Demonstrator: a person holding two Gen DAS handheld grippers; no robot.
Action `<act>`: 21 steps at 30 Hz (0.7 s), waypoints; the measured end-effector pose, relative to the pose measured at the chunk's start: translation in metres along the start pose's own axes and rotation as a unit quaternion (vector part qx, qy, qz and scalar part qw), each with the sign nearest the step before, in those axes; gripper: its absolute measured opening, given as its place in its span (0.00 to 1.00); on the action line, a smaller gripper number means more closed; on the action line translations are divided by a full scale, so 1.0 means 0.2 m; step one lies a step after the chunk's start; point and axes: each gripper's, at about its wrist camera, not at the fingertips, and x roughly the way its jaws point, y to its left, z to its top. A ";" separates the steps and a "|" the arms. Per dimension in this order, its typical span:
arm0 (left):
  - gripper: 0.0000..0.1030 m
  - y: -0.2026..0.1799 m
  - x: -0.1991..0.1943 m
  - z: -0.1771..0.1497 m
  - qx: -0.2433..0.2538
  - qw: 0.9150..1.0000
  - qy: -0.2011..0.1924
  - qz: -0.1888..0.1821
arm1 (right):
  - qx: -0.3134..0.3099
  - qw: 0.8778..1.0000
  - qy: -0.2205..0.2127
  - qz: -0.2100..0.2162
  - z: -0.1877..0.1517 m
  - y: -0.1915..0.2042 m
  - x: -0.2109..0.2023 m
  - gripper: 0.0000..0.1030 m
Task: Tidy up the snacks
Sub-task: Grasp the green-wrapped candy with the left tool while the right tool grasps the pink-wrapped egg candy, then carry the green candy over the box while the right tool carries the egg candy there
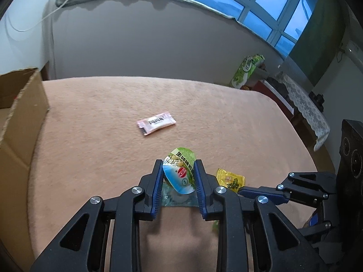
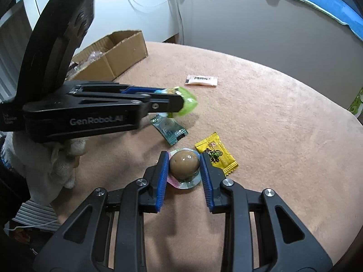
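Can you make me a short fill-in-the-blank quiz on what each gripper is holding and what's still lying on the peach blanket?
The left gripper grips a round pack with a green and ____ lid.
The right gripper closes on a packaged ____ egg.
Beside that egg lies a ____ square sachet.
The open box is made of ____.

Missing: blue; brown; yellow; cardboard

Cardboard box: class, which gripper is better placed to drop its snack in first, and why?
Left. The left gripper holds its green pack lifted, nearer the cardboard box; the right gripper holds its egg pack low.
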 end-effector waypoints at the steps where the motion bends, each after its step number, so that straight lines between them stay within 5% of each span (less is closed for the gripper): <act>1: 0.24 0.00 -0.02 0.00 -0.002 1.000 -0.006 0.000 | 0.003 1.000 -0.004 0.000 0.00 0.00 -0.02 0.28; 13: 0.24 0.03 -0.42 -0.02 -0.016 0.995 -0.095 0.030 | -0.002 0.999 -0.050 0.002 0.07 0.03 -0.25 0.28; 21: 0.24 0.18 -0.69 -0.08 -0.043 0.988 -0.136 0.057 | -0.011 0.997 -0.079 0.019 0.29 0.15 -0.24 0.28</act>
